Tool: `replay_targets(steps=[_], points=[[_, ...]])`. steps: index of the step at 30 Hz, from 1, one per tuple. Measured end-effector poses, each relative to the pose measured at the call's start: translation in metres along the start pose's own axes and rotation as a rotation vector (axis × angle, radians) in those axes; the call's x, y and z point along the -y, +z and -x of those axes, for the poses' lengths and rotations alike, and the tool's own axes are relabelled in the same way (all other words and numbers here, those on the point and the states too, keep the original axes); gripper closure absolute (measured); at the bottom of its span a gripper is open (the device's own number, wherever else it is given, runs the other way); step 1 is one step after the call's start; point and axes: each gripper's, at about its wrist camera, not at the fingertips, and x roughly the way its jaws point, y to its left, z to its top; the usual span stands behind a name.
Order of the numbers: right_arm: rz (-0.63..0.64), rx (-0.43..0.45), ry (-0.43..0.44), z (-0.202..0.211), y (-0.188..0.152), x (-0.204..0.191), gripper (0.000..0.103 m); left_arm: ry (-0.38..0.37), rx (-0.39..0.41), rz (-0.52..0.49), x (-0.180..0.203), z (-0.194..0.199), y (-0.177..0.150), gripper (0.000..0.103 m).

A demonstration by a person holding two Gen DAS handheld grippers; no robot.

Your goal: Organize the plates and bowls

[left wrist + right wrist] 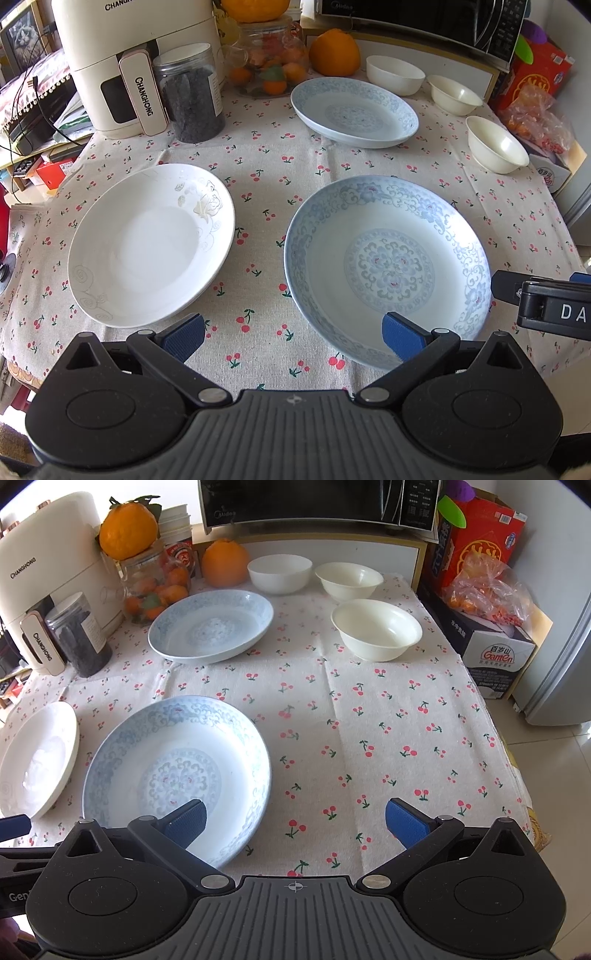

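Left gripper (293, 338) spread beside near blue plate (388, 266); right gripper (295, 823) spread over bare cloth (369, 720).

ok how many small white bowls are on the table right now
3, all at the far right of the table: one bowl at the back beside the big orange, a second bowl to its right, and a third bowl nearer the front. None looks hidden.
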Motion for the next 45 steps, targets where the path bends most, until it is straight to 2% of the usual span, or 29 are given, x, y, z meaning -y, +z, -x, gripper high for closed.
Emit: replay_targets(steps=[4,6,11,17,21,23,29,31,34,36,39,43,45], points=[[-0.009,0.000,0.006,-0.007,0.002,0.004,0.000,-0.014,-0.001,0.002,0.001,-0.003,0.001,0.001],[-0.024,0.006,0.025,-0.007,0.004,0.009,0.000,-0.047,-0.012,0.018,-0.003,-0.004,0.001,0.001],[-0.110,0.002,0.153,-0.008,0.003,0.016,0.000,-0.114,0.003,0.069,-0.013,-0.007,0.003,0.005],[-0.201,-0.032,0.235,-0.018,0.002,0.032,0.000,-0.219,0.002,0.159,-0.025,-0.014,0.003,0.018],[-0.266,-0.008,0.321,-0.024,0.001,0.042,0.000,-0.252,0.039,0.178,-0.029,-0.018,0.005,0.025],[-0.309,0.002,0.388,-0.029,0.000,0.048,0.000,-0.271,0.054,0.192,-0.032,-0.021,0.004,0.032],[-0.430,0.016,0.479,-0.045,-0.004,0.067,0.001,-0.293,0.047,0.225,-0.039,-0.030,0.002,0.051],[-0.469,-0.004,0.494,-0.051,-0.006,0.072,0.003,-0.303,0.013,0.241,-0.040,-0.034,0.001,0.056],[-0.495,-0.021,0.506,-0.059,-0.009,0.075,0.020,-0.319,0.008,0.258,-0.042,-0.038,-0.001,0.065],[-0.499,-0.025,0.510,-0.064,-0.011,0.075,0.039,-0.314,0.007,0.264,-0.043,-0.040,-0.002,0.073],[-0.496,-0.033,0.508,-0.070,-0.012,0.073,0.057,-0.303,0.004,0.266,-0.044,-0.041,-0.001,0.082],[-0.485,-0.037,0.500,-0.077,-0.015,0.070,0.070,-0.296,0.016,0.261,-0.045,-0.041,-0.003,0.085],[-0.486,-0.040,0.504,-0.080,-0.016,0.068,0.081,-0.301,0.011,0.261,-0.045,-0.041,-0.003,0.088]])
